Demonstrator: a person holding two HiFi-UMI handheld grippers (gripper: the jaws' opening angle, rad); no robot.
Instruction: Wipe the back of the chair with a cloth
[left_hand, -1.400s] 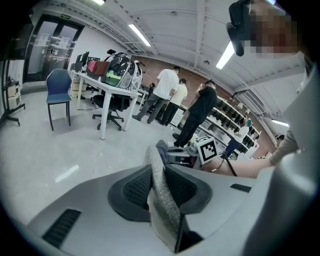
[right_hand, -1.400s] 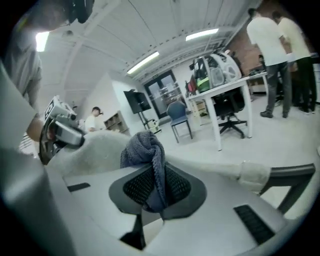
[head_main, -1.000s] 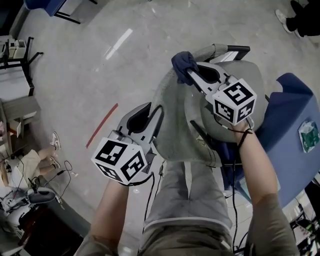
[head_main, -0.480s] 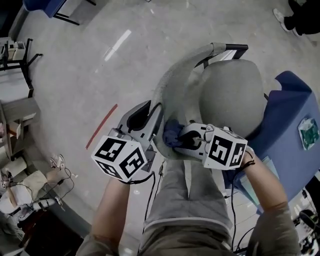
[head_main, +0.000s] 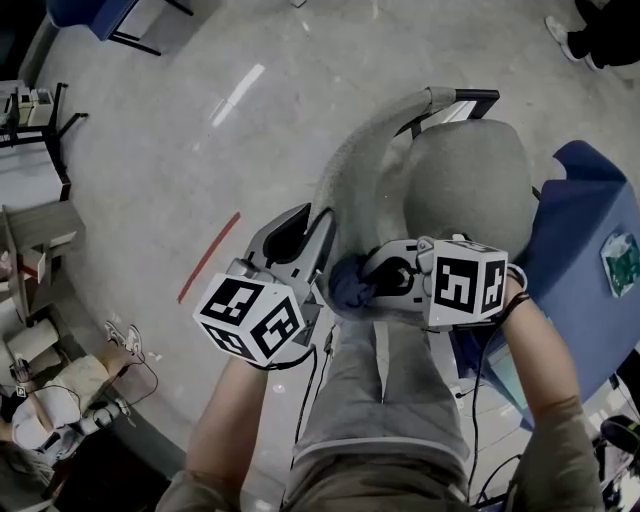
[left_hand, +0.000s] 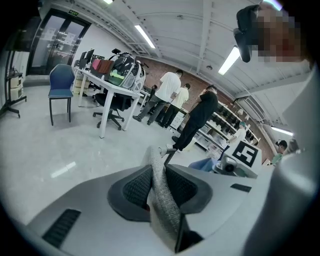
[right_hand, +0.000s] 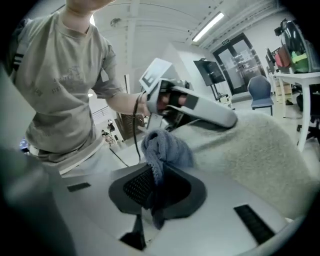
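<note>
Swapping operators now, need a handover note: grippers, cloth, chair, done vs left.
Left gripper: clamped on the edge of the grey chair back.
Right gripper: shut on the blue cloth, which lies against the chair back close beside the left gripper.
Done: cloth gripped and on the back; how much is already wiped can't be told.
Left: probably sweep the cloth along the rest of the back.

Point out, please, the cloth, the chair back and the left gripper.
cloth (right_hand: 166, 146): right gripper view, on its bunched upper fold.
chair back (head_main: 355, 160): head view, on its curved top edge.
left gripper (head_main: 314, 214): head view, midway between its fingertips.
</note>
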